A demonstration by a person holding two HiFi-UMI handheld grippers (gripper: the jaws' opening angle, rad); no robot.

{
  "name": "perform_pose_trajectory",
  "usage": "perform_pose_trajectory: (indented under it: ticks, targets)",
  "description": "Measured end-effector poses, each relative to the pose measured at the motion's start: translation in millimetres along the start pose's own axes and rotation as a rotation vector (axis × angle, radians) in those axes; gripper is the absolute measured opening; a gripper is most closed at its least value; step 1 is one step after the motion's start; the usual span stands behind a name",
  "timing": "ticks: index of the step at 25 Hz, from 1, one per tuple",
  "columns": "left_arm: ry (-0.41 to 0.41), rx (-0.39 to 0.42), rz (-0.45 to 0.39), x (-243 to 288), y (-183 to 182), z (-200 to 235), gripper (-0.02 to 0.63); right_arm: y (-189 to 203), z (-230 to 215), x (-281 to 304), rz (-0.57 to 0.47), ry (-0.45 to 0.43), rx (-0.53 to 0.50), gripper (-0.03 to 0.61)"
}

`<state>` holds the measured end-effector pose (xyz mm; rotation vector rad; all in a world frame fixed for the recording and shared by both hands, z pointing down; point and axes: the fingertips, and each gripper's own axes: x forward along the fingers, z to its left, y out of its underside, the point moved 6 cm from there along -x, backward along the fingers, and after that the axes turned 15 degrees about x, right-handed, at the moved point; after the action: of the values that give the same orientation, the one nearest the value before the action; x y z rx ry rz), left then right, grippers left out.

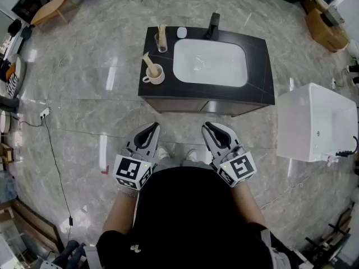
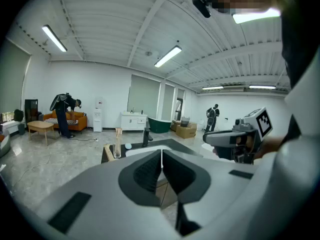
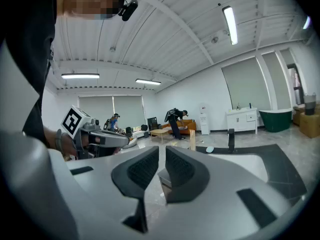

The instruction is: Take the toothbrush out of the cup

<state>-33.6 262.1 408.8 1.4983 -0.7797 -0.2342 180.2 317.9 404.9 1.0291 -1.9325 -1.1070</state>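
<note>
A white cup (image 1: 155, 74) with a wooden toothbrush (image 1: 147, 60) leaning in it stands on the left of the dark vanity top (image 1: 261, 66), beside the white basin (image 1: 210, 63). Behind the cup is a clear glass (image 1: 161, 42) holding another wooden piece; the glass (image 2: 118, 146) also shows in the left gripper view. My left gripper (image 1: 153, 128) (image 2: 161, 151) and right gripper (image 1: 208, 127) (image 3: 162, 149) hover side by side over the floor in front of the vanity, well short of the cup. Both have their jaws together with nothing between them; the right shows a thin slit.
A black faucet (image 1: 212, 26) and a small white puck (image 1: 182, 32) sit at the back of the vanity top. A white boxy fixture (image 1: 317, 122) stands to the right. A cable (image 1: 53, 144) runs over the floor at the left. People stand far off.
</note>
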Motion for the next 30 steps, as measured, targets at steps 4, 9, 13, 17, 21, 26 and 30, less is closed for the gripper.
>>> perform_pose_trajectory:
  ticks: [4, 9, 13, 17, 21, 26, 30]
  targets:
    - [0.011, -0.011, -0.012, -8, 5, 10, 0.026, 7, 14, 14, 0.010, 0.002, 0.004, 0.060]
    - [0.018, -0.018, -0.008, -25, 17, 29, 0.026, 15, 36, 31, 0.023, 0.000, 0.000, 0.060]
    - [0.013, -0.036, -0.007, -41, 29, 49, 0.026, 18, 52, 50, 0.027, 0.001, -0.007, 0.060]
    - [0.024, -0.041, -0.002, -57, 42, 71, 0.026, 22, 65, 69, 0.002, 0.030, 0.046, 0.060]
    - [0.047, -0.032, 0.020, -68, 58, 94, 0.026, 30, 79, 85, -0.016, 0.056, 0.068, 0.060]
    - [0.073, -0.027, 0.030, -70, 67, 107, 0.026, 39, 86, 96, -0.014, 0.073, 0.092, 0.060]
    - [0.086, -0.032, 0.035, -62, 70, 117, 0.026, 36, 80, 108, -0.012, 0.080, 0.100, 0.060]
